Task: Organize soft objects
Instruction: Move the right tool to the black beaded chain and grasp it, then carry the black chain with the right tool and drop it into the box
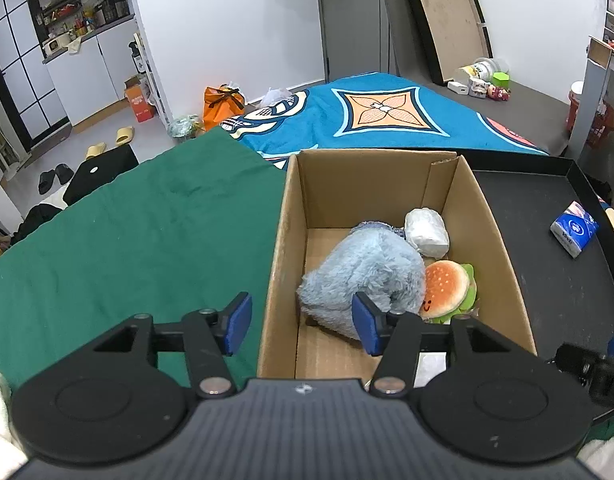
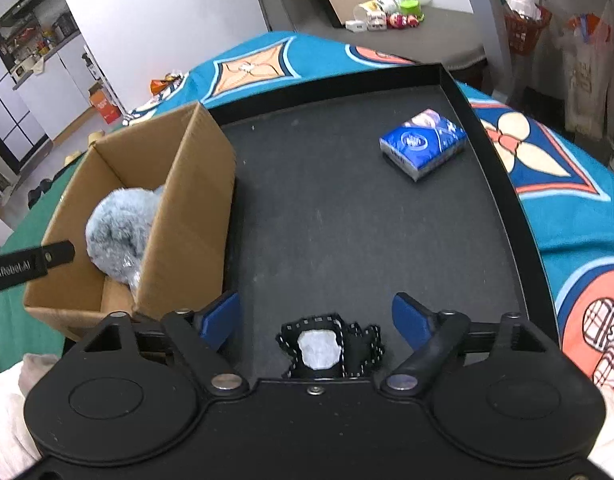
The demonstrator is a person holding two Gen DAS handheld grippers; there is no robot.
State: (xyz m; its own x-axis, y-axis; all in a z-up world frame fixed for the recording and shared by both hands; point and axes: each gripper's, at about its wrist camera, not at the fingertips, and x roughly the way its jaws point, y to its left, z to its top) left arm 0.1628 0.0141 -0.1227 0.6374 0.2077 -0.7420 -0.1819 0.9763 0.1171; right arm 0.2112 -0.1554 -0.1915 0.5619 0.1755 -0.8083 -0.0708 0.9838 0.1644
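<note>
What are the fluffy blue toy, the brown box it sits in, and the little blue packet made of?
Fluffy pale-blue plush toy: long-pile synthetic fur, probably; matte and shaggy.
Open brown box: corrugated cardboard; raw matte walls with creased flaps.
Small blue packet: glossy plastic film, likely over paper tissues; it shines and looks softly squared.

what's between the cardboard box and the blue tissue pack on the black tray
Only bare black tray between cardboard box and tissue pack, clearest in the right wrist view.

"GenRobot.AI" is printed in white on the black bar (image 2: 31, 265) at left.
</note>
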